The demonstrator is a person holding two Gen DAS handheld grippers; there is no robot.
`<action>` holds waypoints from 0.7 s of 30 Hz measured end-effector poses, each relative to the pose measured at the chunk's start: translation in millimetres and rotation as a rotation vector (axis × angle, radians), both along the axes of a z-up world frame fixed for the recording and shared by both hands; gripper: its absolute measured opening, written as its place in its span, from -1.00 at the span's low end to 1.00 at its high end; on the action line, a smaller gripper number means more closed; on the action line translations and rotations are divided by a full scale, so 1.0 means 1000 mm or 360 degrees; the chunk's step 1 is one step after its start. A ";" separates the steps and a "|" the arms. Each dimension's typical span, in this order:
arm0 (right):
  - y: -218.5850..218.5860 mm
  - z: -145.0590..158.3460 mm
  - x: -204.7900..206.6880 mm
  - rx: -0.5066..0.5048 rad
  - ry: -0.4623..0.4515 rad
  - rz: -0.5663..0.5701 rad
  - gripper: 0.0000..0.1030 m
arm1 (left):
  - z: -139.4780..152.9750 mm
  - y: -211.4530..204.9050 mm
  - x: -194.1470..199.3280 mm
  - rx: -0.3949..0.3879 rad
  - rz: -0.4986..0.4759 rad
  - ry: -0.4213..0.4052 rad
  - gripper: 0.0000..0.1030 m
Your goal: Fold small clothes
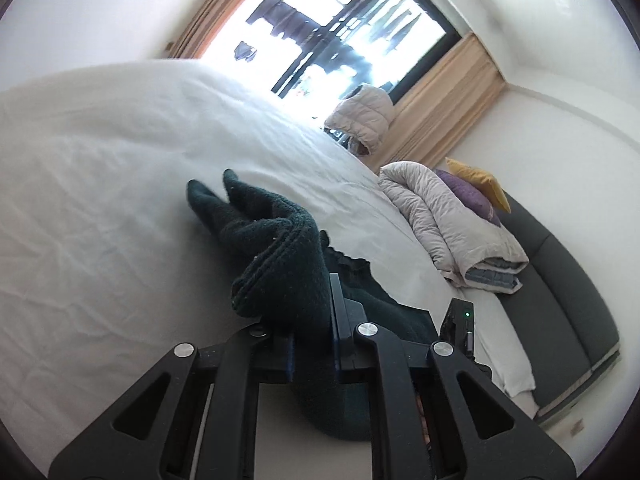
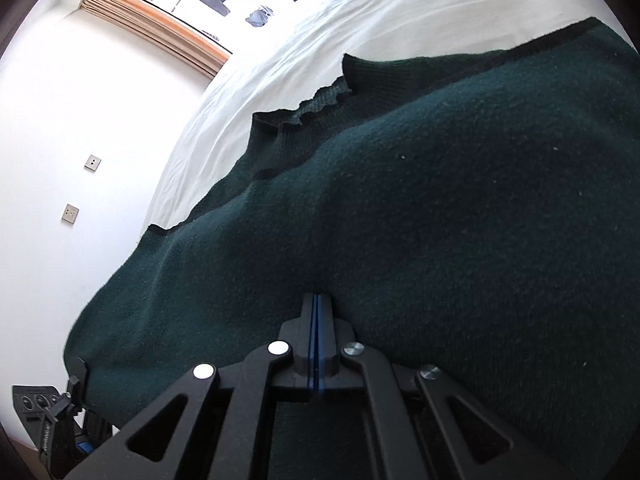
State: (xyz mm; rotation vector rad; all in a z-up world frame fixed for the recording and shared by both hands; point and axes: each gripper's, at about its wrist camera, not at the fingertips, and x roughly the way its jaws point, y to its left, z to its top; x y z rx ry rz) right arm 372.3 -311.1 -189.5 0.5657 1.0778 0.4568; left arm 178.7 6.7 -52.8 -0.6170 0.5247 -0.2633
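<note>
While left hand-held gripper (image 1: 312, 300) clamps sweater (image 2: 400, 220), right (image 2: 317, 308) clenched; neck faces window.

Home bedroom: large bed with white sheet (image 1: 120, 160), folded quilt (image 1: 452, 224) and purple and yellow cushions (image 1: 472, 192) on a dark bench, beige curtains (image 1: 448, 100) framing a window (image 1: 340, 28) (laundry hanging outside), wall sockets (image 2: 70, 213).

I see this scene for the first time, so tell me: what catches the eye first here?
A dark green sweater spreads over the white bed and fills the right view. In the left view, the left tool is shut on a bunched fold of it. Behind, a bright window with beige curtains stands out.
</note>
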 end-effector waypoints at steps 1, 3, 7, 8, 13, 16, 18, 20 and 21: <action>-0.004 0.003 0.001 0.0032 0.0009 0.0019 -1.00 | 0.013 -0.015 0.004 0.0054 -0.0050 -0.0037 -0.79; -0.021 0.012 0.004 0.0145 0.0050 0.0040 -0.87 | 0.035 -0.055 0.012 0.0211 -0.0172 -0.0118 -0.79; -0.075 0.038 0.005 0.0443 -0.0046 -0.0015 0.23 | 0.038 -0.146 0.016 0.0503 -0.0427 -0.0206 -0.79; -0.087 0.040 0.006 0.0541 -0.0052 -0.0006 0.28 | 0.033 -0.165 0.017 0.0551 -0.0479 -0.0203 -0.79; -0.110 0.020 0.008 0.0874 0.0063 0.0068 0.45 | -0.004 -0.229 0.008 0.0795 -0.0645 -0.0170 -0.79; -0.114 0.000 0.007 0.0922 0.0130 0.0051 0.43 | -0.015 -0.239 0.006 0.0858 -0.0666 -0.0156 -0.79; -0.116 -0.003 0.009 0.0967 0.0124 0.0024 0.41 | -0.020 -0.243 0.008 0.0908 -0.0693 -0.0142 -0.79; -0.114 0.004 0.011 0.1002 0.0097 0.0032 0.44 | -0.026 -0.245 0.006 0.0956 -0.0727 -0.0124 -0.79; -0.110 0.009 0.013 0.0997 0.0083 0.0047 0.44 | -0.028 -0.248 0.006 0.0967 -0.0737 -0.0118 -0.79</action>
